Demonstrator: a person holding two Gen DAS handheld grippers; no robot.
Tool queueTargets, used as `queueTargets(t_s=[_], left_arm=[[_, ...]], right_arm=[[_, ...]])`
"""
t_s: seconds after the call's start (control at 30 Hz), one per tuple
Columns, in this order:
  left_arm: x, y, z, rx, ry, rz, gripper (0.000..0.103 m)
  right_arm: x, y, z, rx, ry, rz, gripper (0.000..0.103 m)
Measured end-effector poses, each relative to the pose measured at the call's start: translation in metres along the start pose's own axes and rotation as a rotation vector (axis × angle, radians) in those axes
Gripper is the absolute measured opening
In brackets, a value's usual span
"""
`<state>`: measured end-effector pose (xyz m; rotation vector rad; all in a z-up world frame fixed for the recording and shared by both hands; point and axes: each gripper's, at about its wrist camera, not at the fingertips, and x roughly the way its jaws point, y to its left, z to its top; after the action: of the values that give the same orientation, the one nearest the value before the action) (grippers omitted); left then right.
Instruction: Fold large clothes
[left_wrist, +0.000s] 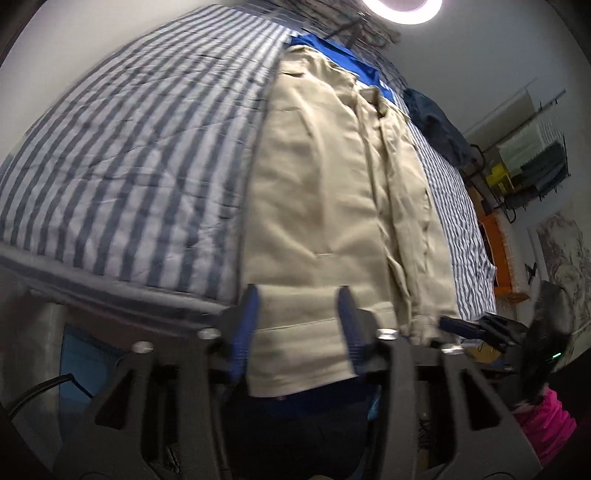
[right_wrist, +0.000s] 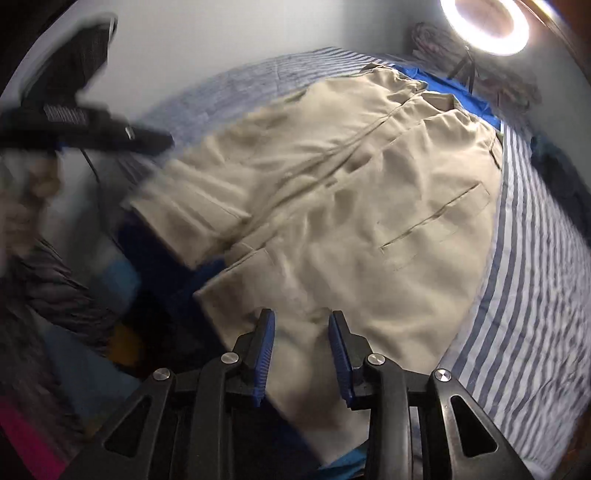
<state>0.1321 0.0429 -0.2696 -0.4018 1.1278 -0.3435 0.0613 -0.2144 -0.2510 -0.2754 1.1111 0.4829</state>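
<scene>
A beige jacket (left_wrist: 332, 184) lies lengthwise on the striped bedspread (left_wrist: 129, 166), sides apparently folded inward, hem at six o'clock overhanging the edge. The left gripper (left_wrist: 299, 325) and right gripper (right_wrist: 301, 350) hover with jaws apart, gripping nothing. Crosswise folds seemingly remain.

Home bedroom — striped bed (left_wrist: 122, 147), ring light (right_wrist: 484, 26)

I see a bed (left_wrist: 122, 147) with a blue-and-white striped cover. A beige coat (left_wrist: 325, 192) lies spread along it, near hem overhanging the edge. A blue cloth (left_wrist: 332, 51) lies under its far end; a dark garment (left_wrist: 436, 125) lies far right.
</scene>
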Motion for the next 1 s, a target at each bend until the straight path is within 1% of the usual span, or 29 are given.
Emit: queueTargets(t_s=[0.07,0.13,0.17,0.2,0.27,0.3,0.33,0.4,0.47,0.53,0.6,0.67,0.77,0.87,0.93,0.97,1.0], left_arm=[[0.001,0.012,0.000,-0.032,0.006,-0.004,0.053],[0.006,0.024,0.003,-0.075,0.022,-0.010,0.053],[0.007,0.028,0.007,-0.094,0.023,-0.008,0.053],[0.009,0.029,0.012,-0.103,0.025,-0.009,0.053],[0.010,0.025,0.021,-0.106,0.017,-0.015,0.053],[0.009,0.020,0.026,-0.098,0.011,-0.017,0.053],[0.009,0.013,0.031,-0.080,0.007,-0.018,0.053],[0.008,0.001,0.038,-0.051,-0.002,-0.025,0.053],[0.005,-0.012,0.042,-0.037,-0.007,-0.050,0.053],[0.003,-0.021,0.046,-0.032,-0.022,-0.065,0.053],[0.005,-0.029,0.052,-0.018,-0.034,-0.062,0.053],[0.008,-0.034,0.059,-0.011,-0.037,-0.058,0.053],[0.015,-0.033,0.066,-0.033,-0.029,-0.061,0.053],[0.022,-0.029,0.069,-0.042,-0.010,-0.053,0.053],[0.025,-0.026,0.071,-0.039,-0.007,-0.032,0.053],[0.027,-0.023,0.072,-0.037,-0.007,-0.016,0.053],[0.029,-0.018,0.072,-0.045,-0.006,-0.003,0.053]], right_arm=[[-0.017,-0.015,-0.004,0.069,-0.039,0.031,0.035],[-0.031,-0.037,-0.011,0.162,-0.082,0.039,0.052],[-0.035,-0.049,-0.013,0.209,-0.103,0.032,0.052],[-0.038,-0.061,-0.014,0.256,-0.117,0.016,0.052],[-0.040,-0.078,-0.007,0.319,-0.131,-0.004,0.044],[-0.042,-0.086,0.002,0.331,-0.149,-0.007,0.038],[-0.045,-0.090,0.011,0.327,-0.167,-0.017,0.036],[-0.048,-0.099,0.042,0.295,-0.207,-0.041,0.032],[-0.043,-0.109,0.074,0.283,-0.222,-0.037,0.031],[-0.030,-0.129,0.104,0.291,-0.224,-0.044,0.031],[-0.011,-0.146,0.130,0.300,-0.229,-0.083,0.031],[0.012,-0.160,0.150,0.320,-0.225,-0.110,0.031],[0.048,-0.178,0.170,0.361,-0.217,-0.106,0.031],[0.082,-0.179,0.185,0.341,-0.191,-0.102,0.029],[0.112,-0.171,0.187,0.292,-0.132,-0.102,0.027],[0.125,-0.164,0.185,0.249,-0.107,-0.134,0.027],[0.127,-0.158,0.183,0.217,-0.133,-0.161,0.028]])
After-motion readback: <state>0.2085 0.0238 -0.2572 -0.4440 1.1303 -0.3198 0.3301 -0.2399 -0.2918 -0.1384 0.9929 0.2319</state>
